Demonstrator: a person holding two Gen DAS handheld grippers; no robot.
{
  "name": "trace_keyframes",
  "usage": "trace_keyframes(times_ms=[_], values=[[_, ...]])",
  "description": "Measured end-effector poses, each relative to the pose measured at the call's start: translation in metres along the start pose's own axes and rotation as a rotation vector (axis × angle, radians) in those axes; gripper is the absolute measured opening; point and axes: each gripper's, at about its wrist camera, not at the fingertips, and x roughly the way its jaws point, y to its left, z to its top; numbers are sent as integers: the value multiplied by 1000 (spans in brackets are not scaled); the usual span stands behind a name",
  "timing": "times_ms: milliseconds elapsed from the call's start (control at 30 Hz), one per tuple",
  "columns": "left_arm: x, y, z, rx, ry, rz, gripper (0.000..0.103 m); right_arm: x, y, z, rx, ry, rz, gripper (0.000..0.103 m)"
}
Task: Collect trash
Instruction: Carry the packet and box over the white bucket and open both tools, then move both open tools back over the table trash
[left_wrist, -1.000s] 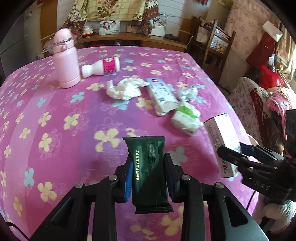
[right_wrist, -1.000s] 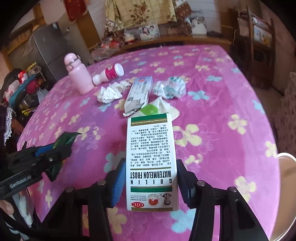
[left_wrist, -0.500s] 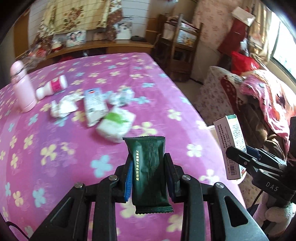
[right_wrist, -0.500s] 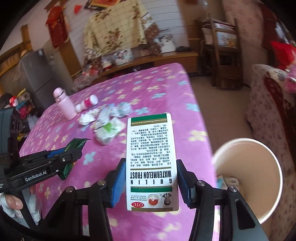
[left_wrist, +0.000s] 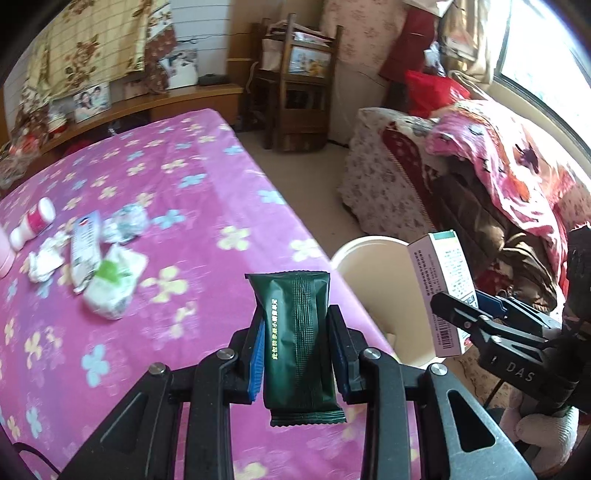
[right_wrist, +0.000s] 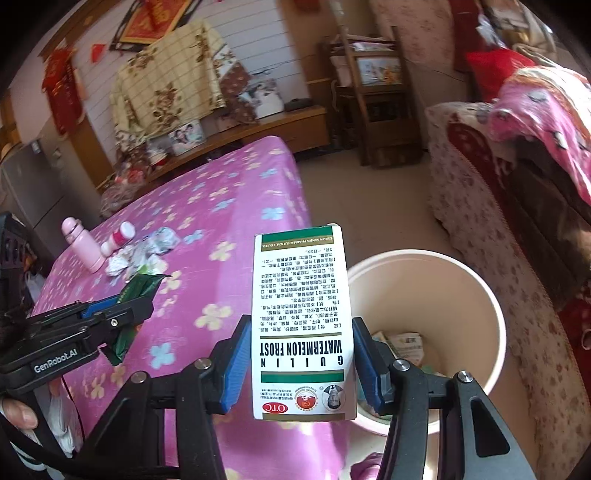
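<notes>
Medicine box (right_wrist: 301, 321) now hangs nearer the bin (right_wrist: 476, 280).

The bin (right_wrist: 424, 280) at lower right of the right view has a wide open mouth, with what looks like paper low inside. The table (right_wrist: 229, 221) edge crowds its left side; the sofa (right_wrist: 480, 206) stands near on the right.
</notes>
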Motion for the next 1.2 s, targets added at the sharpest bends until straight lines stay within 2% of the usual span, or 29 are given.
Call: trace_keyframes(times_ms=[500,900,967,1000,1033,1067,1133,1200], values=[[38,-50,10,38,59,-109,33,-2,-55,-8,86,9,-85,55],[60,-59,12,21,96,-187,33,19,-75,-19,136,46,-110,55],[62,-59,12,11,95,-196,41,22,-78,-20,146,50,-117,55],[63,-58,12,5,97,-201,55,23,-80,-21,154,50,-119,56],[65,-57,12,-5,99,-206,64,23,-82,-21,166,46,-123,57],[65,-56,11,-10,98,-210,64,24,-84,-22,181,41,-125,58],[64,-54,10,-10,99,-204,64,28,-88,-23,207,56,-125,67],[64,-52,9,-9,98,-196,64,30,-91,-25,221,64,-122,67]])
